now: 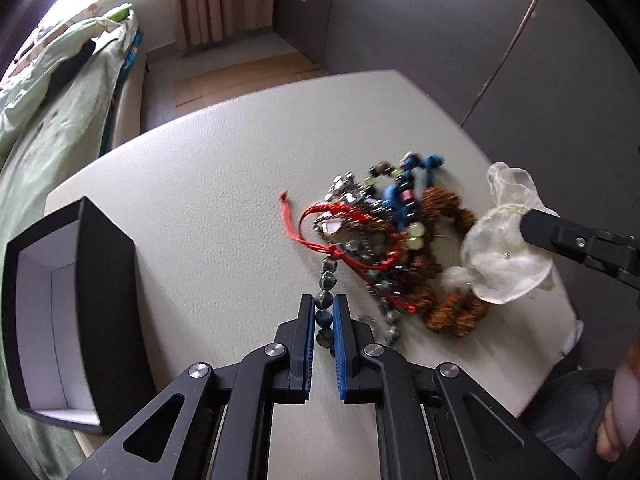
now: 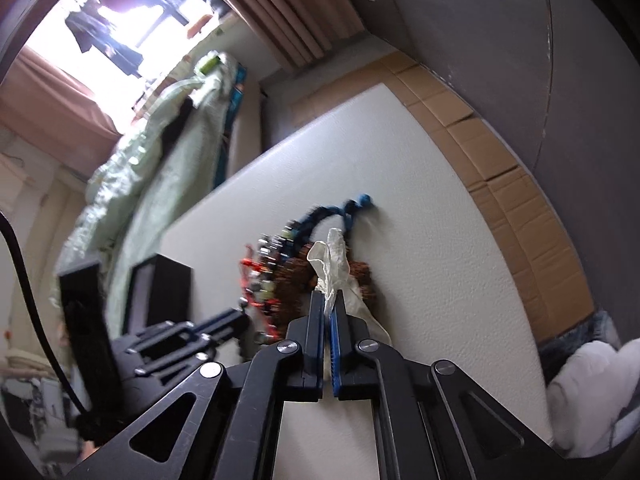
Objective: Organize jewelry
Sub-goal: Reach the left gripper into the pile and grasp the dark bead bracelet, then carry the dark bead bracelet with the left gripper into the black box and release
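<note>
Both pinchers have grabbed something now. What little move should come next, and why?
Probably lift the left gripper slowly, drawing the dark bead strand out of the jewelry pile. Its jaws are shut on that strand, which is still tangled with the red cord. The right gripper pinches the sheer pouch, and the open black box waits to the left.

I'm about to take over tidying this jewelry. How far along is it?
Barely begun. The black box looks empty. In hand: the left gripper is shut on the grey bead strand, the right gripper on the sheer pouch. Left: the tangled jewelry pile.
</note>
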Motion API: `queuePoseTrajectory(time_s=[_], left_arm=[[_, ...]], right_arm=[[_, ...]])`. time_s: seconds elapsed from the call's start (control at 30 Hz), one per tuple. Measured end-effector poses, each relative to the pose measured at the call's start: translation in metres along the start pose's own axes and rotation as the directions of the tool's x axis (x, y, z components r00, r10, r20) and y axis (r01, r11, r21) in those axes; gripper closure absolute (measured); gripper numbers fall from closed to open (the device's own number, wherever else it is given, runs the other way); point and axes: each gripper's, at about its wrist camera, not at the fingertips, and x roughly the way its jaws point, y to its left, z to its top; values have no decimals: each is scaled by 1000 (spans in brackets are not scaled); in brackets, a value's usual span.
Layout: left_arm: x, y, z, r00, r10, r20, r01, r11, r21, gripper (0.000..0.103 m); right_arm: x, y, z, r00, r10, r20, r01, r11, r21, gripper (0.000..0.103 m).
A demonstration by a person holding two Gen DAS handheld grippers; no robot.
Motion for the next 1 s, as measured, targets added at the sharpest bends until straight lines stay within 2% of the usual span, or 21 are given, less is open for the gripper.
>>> queuePoseTrajectory(time_s=[0.2,0.37,0.53,0.67,0.8,1.0], left_arm=[[-35,5,1,993,-74,96,77,997,-22,94],[-56,13,5,982,-98,164,106,994,-39,94],[-88,25,0,962,-122,243,142,988,-66,94],[-112,44,-1,947,-110,303,144,985,-91,94],[-130,65,-3,933,-87,349,141,981,-132,94],[-154,108,-12,909,-40,415,142,965,-218,94]], right_arm=[[-18,13,-4,995,76,72,-75,997,-9,99],[-22,28,-7,987,125,105,-123,992,-23,99],[-24,46,-10,969,206,137,-200,978,-56,99],[-19,65,-12,949,277,153,-266,960,-86,99],[-7,82,-10,932,337,130,-325,940,-103,99],[21,123,-5,910,413,36,-403,901,-162,99]])
